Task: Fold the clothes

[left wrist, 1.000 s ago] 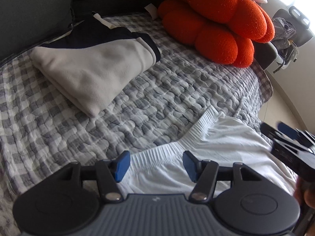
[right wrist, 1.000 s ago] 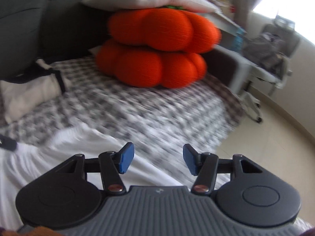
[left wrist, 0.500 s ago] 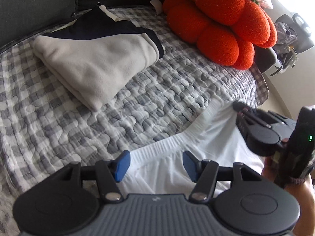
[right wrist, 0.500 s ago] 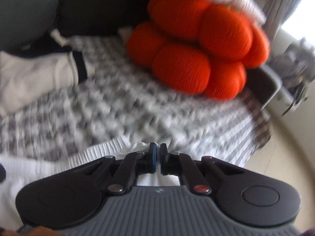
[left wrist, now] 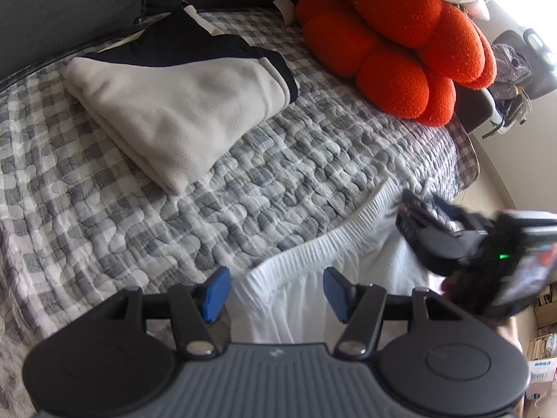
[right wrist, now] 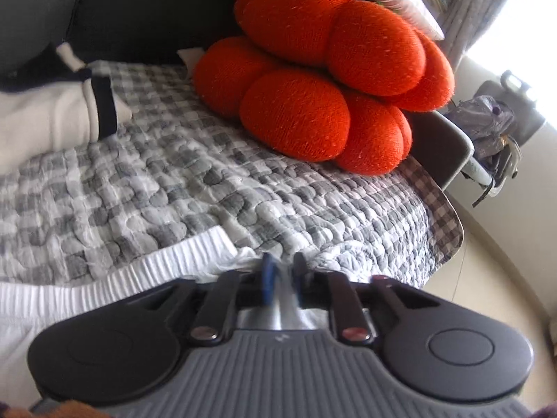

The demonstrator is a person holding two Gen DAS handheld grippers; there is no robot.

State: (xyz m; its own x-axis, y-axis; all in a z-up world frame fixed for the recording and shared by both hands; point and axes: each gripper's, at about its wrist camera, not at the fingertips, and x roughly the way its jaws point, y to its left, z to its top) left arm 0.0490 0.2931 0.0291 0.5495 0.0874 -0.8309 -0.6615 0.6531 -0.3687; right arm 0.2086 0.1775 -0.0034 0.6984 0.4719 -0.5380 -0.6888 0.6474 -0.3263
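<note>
The white garment with a ribbed elastic waistband [left wrist: 313, 244] lies on the grey-and-white checked quilted bed cover [left wrist: 243, 188] at the near edge, its waistband running as the long axis from about 7 o'clock up to 2 o'clock in the left wrist view. The left hand-held gripper [left wrist: 275, 291] hovers wide, blue pads apart, with the waistband's lower end just ahead at 12 o'clock and nothing gripped. The right hand-held gripper [right wrist: 282, 275] sits at the band's far corner, at 3 o'clock from the left one; its jaws are opening, narrowly parted, with a bunch of white cloth between them (whether the pads press it is too blurred to tell). Each hand is nearer its own end of the band. The folded cream fleece garment with navy trim [left wrist: 181, 104] rests well apart at 11 o'clock, and the orange knotted cushion [left wrist: 400, 45] at 1 o'clock.
</note>
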